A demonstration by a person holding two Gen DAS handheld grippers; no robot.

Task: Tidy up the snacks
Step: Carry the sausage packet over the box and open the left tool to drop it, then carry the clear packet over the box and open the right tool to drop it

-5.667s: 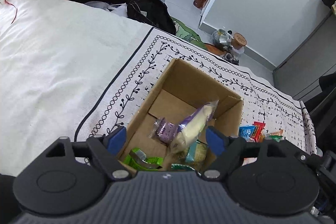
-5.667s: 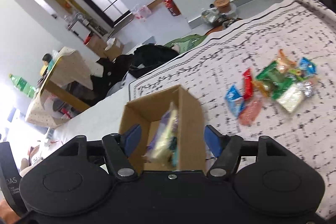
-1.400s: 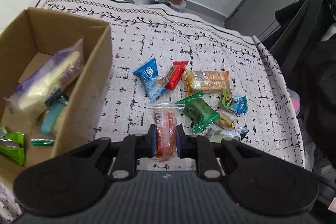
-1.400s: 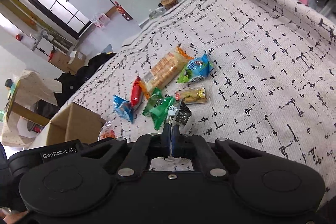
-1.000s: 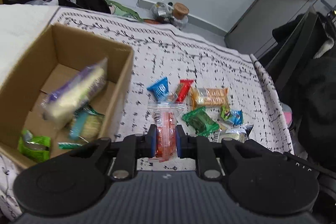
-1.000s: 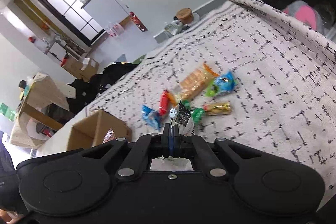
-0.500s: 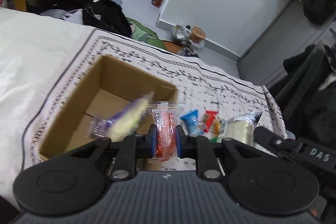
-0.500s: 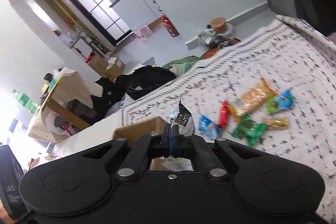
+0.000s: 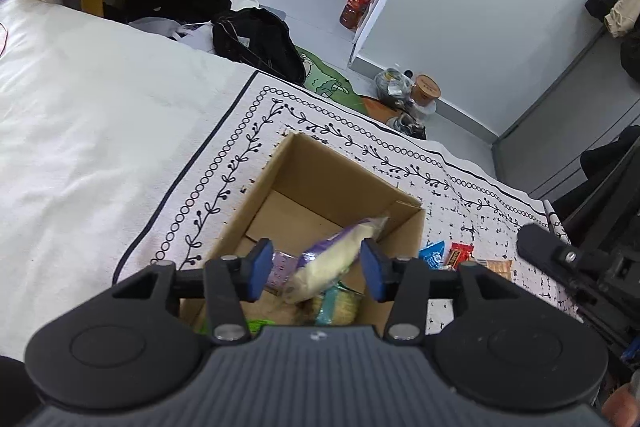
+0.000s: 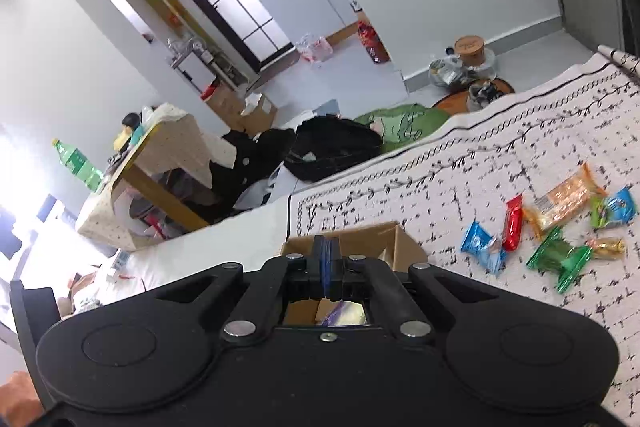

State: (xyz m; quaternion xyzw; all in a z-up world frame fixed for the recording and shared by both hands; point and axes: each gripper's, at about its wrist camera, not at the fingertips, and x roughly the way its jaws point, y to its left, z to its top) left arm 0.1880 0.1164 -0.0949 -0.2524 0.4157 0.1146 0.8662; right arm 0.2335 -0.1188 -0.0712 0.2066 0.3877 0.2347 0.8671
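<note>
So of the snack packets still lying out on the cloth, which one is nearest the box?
The blue packet. It lies closest to the cardboard box, with the red packet just beyond it and the green packet further off.

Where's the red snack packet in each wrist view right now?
Left wrist: red snack packet low right, just beyond the cardboard box, mostly hidden by the hand-held gripper.
Right wrist: red snack packet right of centre, lying on the cloth.
Shared landmark: blue snack packet beside it.
</note>
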